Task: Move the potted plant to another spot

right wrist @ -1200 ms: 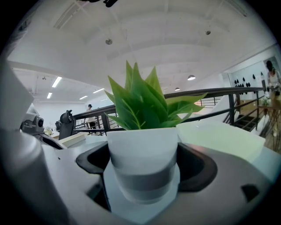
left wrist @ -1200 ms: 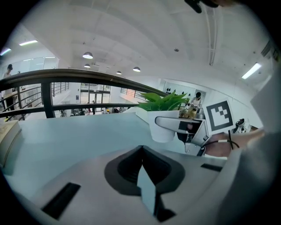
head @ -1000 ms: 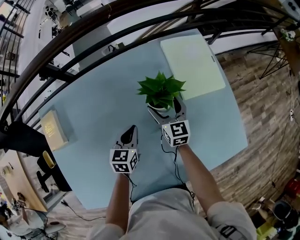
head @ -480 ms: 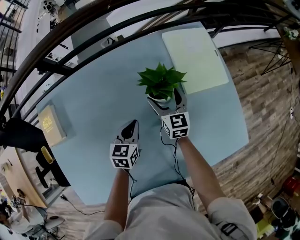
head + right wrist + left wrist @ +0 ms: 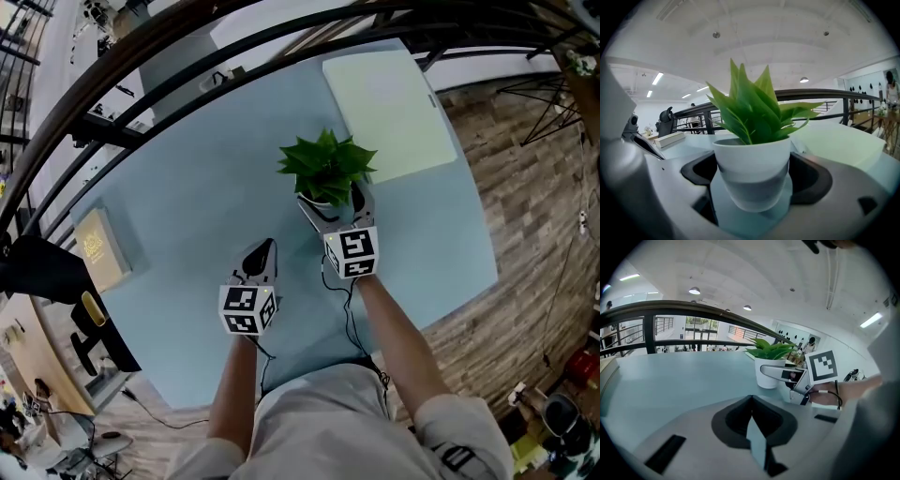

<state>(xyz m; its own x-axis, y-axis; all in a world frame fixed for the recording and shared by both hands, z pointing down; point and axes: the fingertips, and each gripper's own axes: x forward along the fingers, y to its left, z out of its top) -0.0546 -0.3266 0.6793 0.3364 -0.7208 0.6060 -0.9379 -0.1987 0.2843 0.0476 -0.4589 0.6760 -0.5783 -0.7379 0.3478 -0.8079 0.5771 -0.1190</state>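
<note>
Near the middle of the pale blue tabletop point(image 5: 187, 187) stands the small leafy green plant in a white plastic pot point(image 5: 326, 176). The right gripper point(image 5: 342, 208) reaches in at it from 6 o'clock. In the right gripper view the pot sits squarely between the two dark jaws. Both jaws look pressed against its sides, so I take it as clamped on the pot. From the left gripper view, one pale jaw lies flat along the pot's wall. I cannot tell whether the base is on the table or just off it.

The left gripper point(image 5: 260, 258) hangs at about 7 o'clock from the plant, near it but apart. Its jaws are drawn together with nothing between them, and it seems to have no part in this.

A pale green rectangular board point(image 5: 389, 112) lies at 1 o'clock from the plant, just beyond the leaves. A tan hardback book point(image 5: 98, 251) rests far off at 9 o'clock, by the table's edge. A dark metal railing point(image 5: 234, 56) curves past the far side.

I'd judge the grip to be made and the carrying yet to come. The plant has to be borne to a bare part of the table, set down upright and let go. The top-heavy leaves could tip it if it is swung quickly.
</note>
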